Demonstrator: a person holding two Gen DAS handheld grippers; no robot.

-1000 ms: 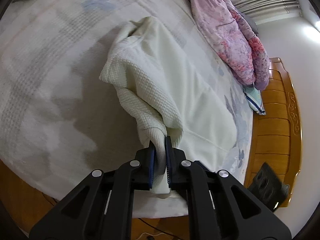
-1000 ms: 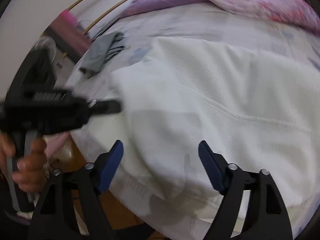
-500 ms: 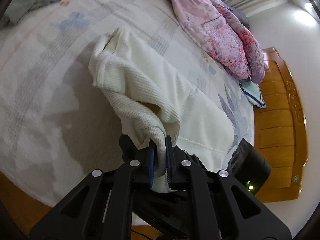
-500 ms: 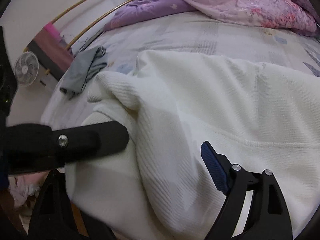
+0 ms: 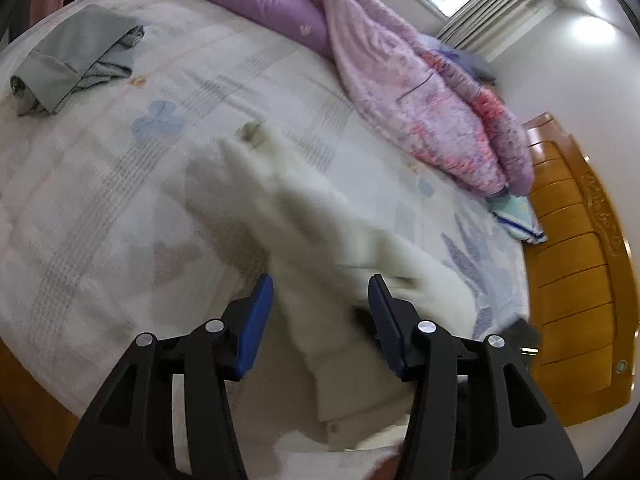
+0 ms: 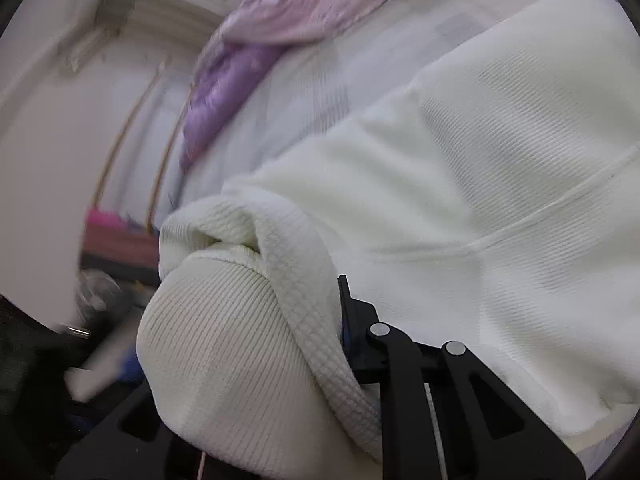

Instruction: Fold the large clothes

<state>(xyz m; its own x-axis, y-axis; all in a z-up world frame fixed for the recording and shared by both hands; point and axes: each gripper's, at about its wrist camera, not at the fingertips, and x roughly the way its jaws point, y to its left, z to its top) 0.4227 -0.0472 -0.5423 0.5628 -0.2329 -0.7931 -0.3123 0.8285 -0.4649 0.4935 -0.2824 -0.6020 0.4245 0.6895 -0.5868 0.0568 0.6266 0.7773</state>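
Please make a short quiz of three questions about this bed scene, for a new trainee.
1. True or false: the pads of the left gripper press on the white garment.
2. Which gripper has white fabric bunched at its jaws? A) the left gripper B) the right gripper C) neither
3. Fill in: the grey garment lies on the ____, apart from the white garment.

Key:
1. False. Its jaws are opening; the cloth hangs between the blue pads, untouched.
2. B. Its jaws are closing on the ribbed cuff and waffle-knit fold.
3. bed.
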